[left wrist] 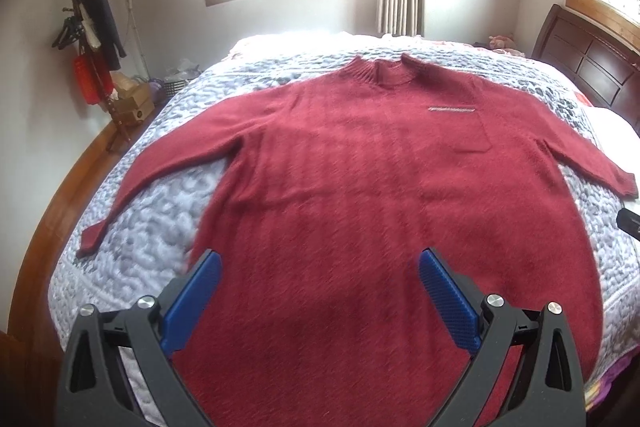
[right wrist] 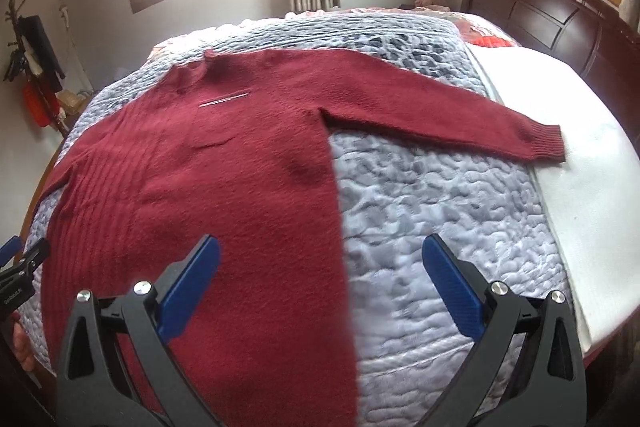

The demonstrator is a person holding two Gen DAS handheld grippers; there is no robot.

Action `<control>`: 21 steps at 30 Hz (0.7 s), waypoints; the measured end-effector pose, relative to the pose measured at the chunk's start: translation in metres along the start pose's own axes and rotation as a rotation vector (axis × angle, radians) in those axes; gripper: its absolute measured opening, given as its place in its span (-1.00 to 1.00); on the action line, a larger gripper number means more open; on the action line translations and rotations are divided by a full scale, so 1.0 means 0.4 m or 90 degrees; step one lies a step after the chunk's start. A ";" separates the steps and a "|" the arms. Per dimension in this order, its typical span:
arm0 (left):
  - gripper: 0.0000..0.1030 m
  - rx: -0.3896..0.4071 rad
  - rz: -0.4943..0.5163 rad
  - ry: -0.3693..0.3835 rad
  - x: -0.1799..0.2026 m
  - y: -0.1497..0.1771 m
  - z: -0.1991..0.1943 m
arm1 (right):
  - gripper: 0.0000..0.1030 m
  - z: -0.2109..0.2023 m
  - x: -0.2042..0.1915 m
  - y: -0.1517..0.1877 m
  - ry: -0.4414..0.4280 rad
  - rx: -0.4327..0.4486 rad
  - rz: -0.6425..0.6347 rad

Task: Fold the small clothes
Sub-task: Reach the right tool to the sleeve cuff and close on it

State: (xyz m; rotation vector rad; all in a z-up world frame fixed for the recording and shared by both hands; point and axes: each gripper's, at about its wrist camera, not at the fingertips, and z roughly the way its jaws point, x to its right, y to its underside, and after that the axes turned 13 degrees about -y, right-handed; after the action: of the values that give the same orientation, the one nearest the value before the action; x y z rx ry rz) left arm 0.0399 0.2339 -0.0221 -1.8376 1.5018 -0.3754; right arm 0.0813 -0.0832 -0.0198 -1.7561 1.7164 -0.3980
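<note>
A: Left wrist view shows the red knitted sweater (left wrist: pixel 360 163) lying flat, front side up, on the grey quilted bedspread (left wrist: pixel 160 227) of the bed. Both sleeves are spread out to the sides and the ribbed collar (left wrist: pixel 380 71) points to the far side, toward the window. I think no fold is made yet.

B: I agree. Right wrist view shows the right sleeve (right wrist: pixel 440 107) stretched to the right, and its ribbed cuff (right wrist: pixel 548 143) lies on the white sheet (right wrist: pixel 580 207) just beside the bedspread. The body is smooth, with only a small dent near the right side seam.

A: And the grippers?

B: The left gripper (left wrist: pixel 320 263) hovers over the near part of the sweater, its blue pads (left wrist: pixel 196 299) wide apart, and it holds nothing. The right gripper (right wrist: pixel 320 259) is also wide open and empty. It hangs above the right side edge of the sweater, one finger over the knit and one over the bedspread.

A: So the step in hand is the start of the first fold. In my opinion the next move needs a grip on a sleeve or on the side edge, then to carry it across the body. The knit looks soft and fuzzy, so it may stretch or wrinkle if it is pulled.

B: Yes. There is also a chest pocket with a pale trim (left wrist: pixel 450 110).
</note>
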 end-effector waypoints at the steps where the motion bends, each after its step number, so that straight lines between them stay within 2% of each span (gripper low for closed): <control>1: 0.93 0.002 0.001 0.005 0.018 -0.013 0.002 | 0.95 0.004 0.032 -0.019 0.009 0.000 0.004; 6: 0.93 0.029 0.009 0.039 0.180 -0.122 0.009 | 0.95 0.029 0.266 -0.133 0.035 0.000 0.054; 9: 0.93 0.039 0.014 0.059 0.276 -0.179 0.017 | 0.95 0.046 0.422 -0.193 0.083 0.003 0.079; 14: 0.93 0.041 0.032 0.075 0.409 -0.238 0.050 | 0.95 0.104 0.682 -0.259 0.139 -0.036 0.132; 17: 0.93 0.027 0.039 0.081 0.457 -0.250 0.079 | 0.94 0.133 0.833 -0.268 0.120 -0.054 0.200; 21: 0.93 0.022 0.048 0.079 0.488 -0.249 0.108 | 0.93 0.161 0.925 -0.259 0.080 -0.066 0.253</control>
State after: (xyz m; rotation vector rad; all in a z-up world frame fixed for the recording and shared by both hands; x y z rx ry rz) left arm 0.1937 0.0719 -0.0256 -1.7528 1.6318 -0.4836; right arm 0.2391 -0.4338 -0.0833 -1.4334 2.1524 -0.2500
